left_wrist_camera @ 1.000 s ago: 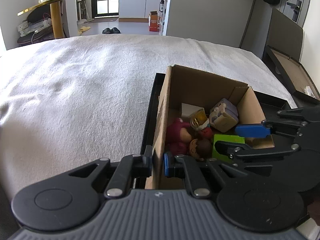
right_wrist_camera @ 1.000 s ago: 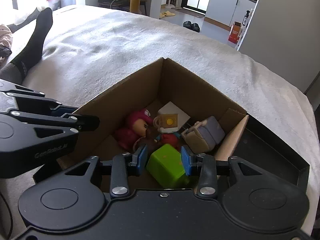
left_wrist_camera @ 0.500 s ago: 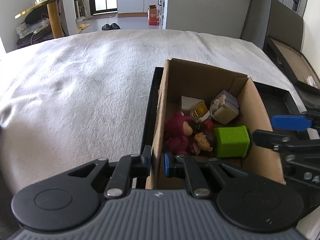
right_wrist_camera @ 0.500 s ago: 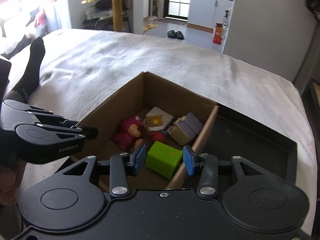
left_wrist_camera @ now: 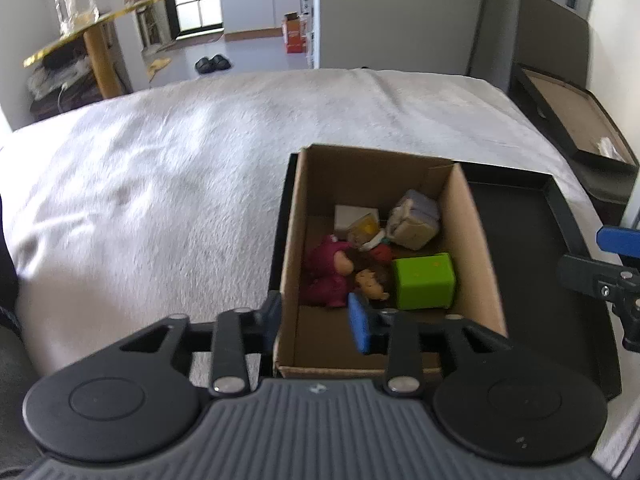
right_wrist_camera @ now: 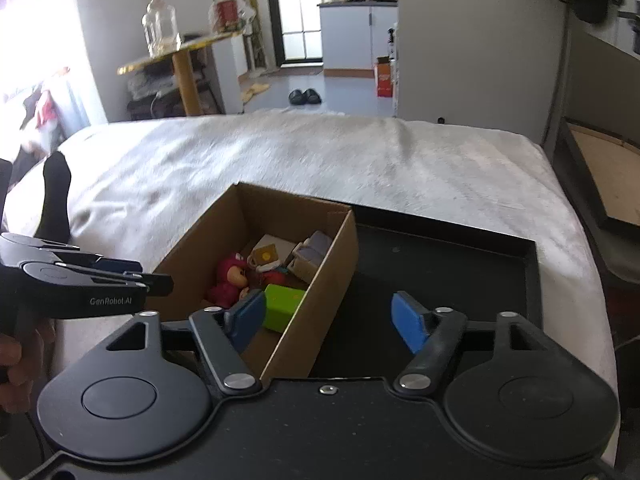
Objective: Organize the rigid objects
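A: Where is the box (left_wrist_camera: 476, 240)?
B: On the white bedcover (left_wrist_camera: 160, 184), its base inside a black tray (right_wrist_camera: 452, 264). The toys lie in the box: a green block (left_wrist_camera: 424, 282) by its right wall, a pink plush (left_wrist_camera: 326, 270) by its left wall, a small doll (left_wrist_camera: 370, 280) between them, and a grey toy (left_wrist_camera: 412, 220) and a white card (left_wrist_camera: 354, 216) toward its far wall.

A: How does the left gripper (left_wrist_camera: 316, 320) stand against the box?
B: It points level along the box from the near end. Its jaws straddle the box's left wall, one finger outside, the blue-padded one inside, with a clear gap to the cardboard. So they are parted, gripping nothing.

A: And the right gripper (right_wrist_camera: 328, 318)?
B: It is angled down over the box's right wall, jaws spread wide and empty. One blue pad hangs inside the box near the green block; the other hangs over the tray.

A: Any hand showing?
B: In the right view, a hand (right_wrist_camera: 16, 364) holds the left gripper's handle, left of the box.
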Demonstrator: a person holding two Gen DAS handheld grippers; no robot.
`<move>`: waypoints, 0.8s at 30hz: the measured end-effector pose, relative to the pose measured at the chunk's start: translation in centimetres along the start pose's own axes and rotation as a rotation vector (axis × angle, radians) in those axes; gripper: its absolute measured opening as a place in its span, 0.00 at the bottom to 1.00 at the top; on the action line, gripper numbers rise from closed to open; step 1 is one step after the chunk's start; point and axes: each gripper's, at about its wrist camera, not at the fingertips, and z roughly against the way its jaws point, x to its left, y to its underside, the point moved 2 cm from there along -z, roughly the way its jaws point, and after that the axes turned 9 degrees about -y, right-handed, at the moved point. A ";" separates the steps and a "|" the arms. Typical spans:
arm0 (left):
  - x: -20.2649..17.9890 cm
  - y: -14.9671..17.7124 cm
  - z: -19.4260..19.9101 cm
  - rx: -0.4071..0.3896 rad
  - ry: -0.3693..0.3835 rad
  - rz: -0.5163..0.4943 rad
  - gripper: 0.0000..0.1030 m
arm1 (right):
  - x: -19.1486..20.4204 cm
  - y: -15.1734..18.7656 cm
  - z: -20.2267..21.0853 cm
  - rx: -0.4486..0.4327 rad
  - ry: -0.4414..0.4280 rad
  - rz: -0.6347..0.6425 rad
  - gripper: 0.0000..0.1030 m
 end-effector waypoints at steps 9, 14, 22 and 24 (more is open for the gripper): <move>-1.5 -0.5 2.8 -0.022 0.005 -0.033 0.71 | -1.6 1.1 3.4 -0.066 0.013 -0.087 0.81; -2.3 -0.6 4.1 -0.024 0.030 -0.044 0.77 | -2.2 1.6 4.9 -0.077 0.045 -0.134 0.89; -2.9 -1.0 7.0 -0.048 0.089 -0.057 0.85 | -2.6 1.8 7.6 -0.111 0.108 -0.191 1.00; -2.9 -0.9 7.7 -0.056 0.103 -0.062 0.85 | -2.4 1.9 8.2 -0.116 0.114 -0.210 1.00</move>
